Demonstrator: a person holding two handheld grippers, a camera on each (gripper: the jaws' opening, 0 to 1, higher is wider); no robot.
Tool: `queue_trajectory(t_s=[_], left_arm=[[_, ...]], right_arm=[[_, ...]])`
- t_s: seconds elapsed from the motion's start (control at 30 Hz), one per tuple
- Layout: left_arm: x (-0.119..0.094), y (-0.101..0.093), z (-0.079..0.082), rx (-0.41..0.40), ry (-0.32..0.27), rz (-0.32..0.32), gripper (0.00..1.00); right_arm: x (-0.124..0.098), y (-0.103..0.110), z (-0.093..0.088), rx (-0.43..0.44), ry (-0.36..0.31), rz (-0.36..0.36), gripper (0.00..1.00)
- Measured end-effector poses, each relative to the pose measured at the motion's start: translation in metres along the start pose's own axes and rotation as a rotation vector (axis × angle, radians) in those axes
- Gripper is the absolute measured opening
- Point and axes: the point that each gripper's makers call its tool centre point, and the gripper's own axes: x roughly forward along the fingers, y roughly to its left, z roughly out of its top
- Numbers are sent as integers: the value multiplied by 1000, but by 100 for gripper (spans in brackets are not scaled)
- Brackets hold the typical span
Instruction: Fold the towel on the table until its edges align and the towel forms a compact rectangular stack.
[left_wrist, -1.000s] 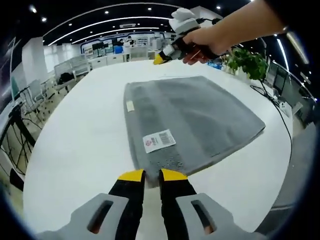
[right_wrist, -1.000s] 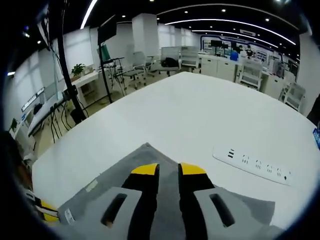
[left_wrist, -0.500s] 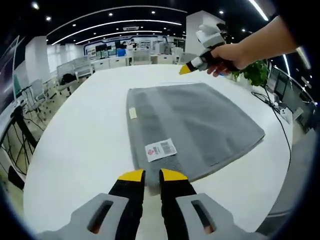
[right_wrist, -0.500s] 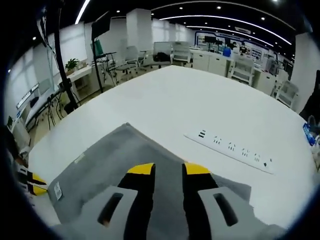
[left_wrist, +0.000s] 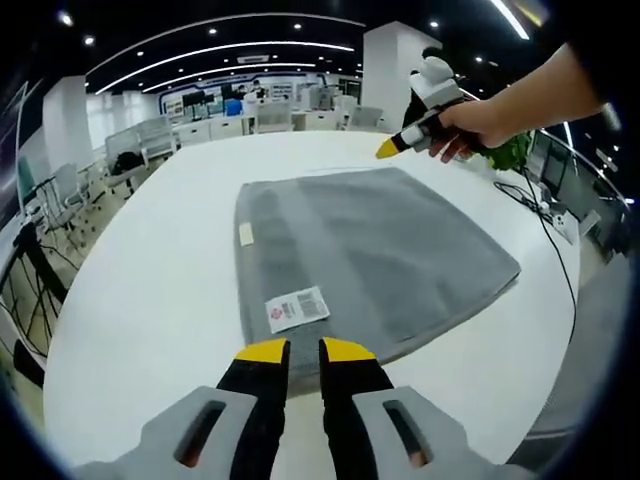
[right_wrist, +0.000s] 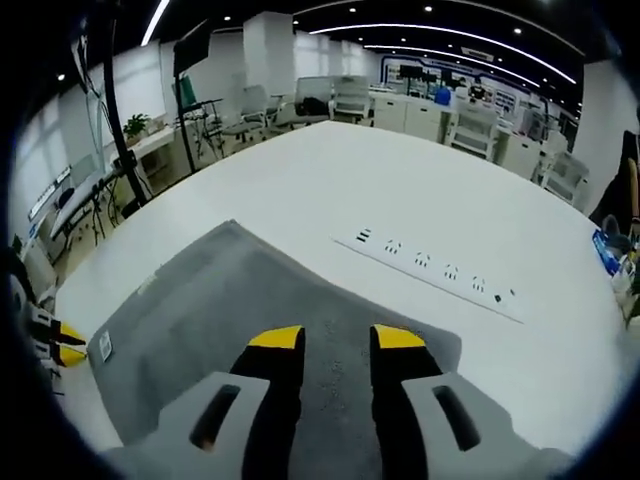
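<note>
— The towel (left_wrist: 365, 260) lies flat on the white table (left_wrist: 150, 300), already folded to a grey rectangle, its near edge just ahead of our left tongs (left_wrist: 305, 350). What do we make of the jaws?

— On the left they stand close together with a thin gap, above the table and clamped on nothing. The right tongs (right_wrist: 338, 338) hover over the far side of the cloth with their jaws slightly apart, also empty.

— And what has changed?

— A second ago the right tongs sat low at the far corner; now they have lifted clear and we see more of the towel beneath them. We read that as a fold just released.

— Beyond the towel?

— A white power strip (right_wrist: 430, 268) lies near its far edge, then bare table and office desks.

— So we judge another fold may remain before the stack is compact.
</note>
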Motion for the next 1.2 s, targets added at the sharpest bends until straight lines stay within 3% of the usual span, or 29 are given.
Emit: queue_trajectory(t_s=[0.17,0.37,0.77,1.2], left_arm=[[5,-20,3,32,-2,-27,13],[10,-30,-1,36,10,-35,15],[21,-27,-15,40,70,-18,16],[25,-26,-16,48,98,-33,15]], right_arm=[[-5,-3,-8,21,-3,16,26],[-6,-15,-13,10,2,11,26],[-9,-32,-26,0,15,13,30],[-2,-33,-65,-47,90,40,35]])
